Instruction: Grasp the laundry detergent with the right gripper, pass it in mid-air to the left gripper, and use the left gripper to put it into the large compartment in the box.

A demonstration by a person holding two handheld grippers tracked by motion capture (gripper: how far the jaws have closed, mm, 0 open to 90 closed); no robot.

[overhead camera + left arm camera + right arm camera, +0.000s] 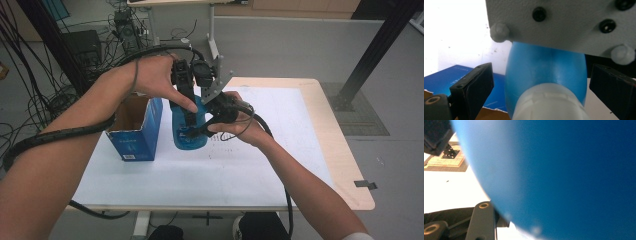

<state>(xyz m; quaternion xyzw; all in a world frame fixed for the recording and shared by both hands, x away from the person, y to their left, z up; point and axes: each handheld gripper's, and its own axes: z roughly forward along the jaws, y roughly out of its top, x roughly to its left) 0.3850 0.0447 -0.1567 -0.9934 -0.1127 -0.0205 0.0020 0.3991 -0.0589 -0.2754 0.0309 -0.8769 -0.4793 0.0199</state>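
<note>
- Blue box stands open at nine o'clock of the blue bottle.
- Left gripper: jaws spread around the bottle's white cap, not touching.
- Right gripper presses the bottle's side; grip unclear—bottle could slip and topple.

Blue bottle: translucent blue plastic, smooth with a soft sheen; in the left gripper view its neck is white plastic, matt and ridged. Blue box: printed cardboard, slightly glossy outside, raw brown board inside, matt. Desk: pale wood edge, smooth, largely covered by a white matt sheet with faint marks. Left tongs: black jaws, matt, with duller, rubbery-looking pads. Right tongs: black matt plastic; the grey plate on top is flat, matt, finely grained, fitted with dark screws and white plastic studs. Cables: black, ribbed sleeving.
</note>
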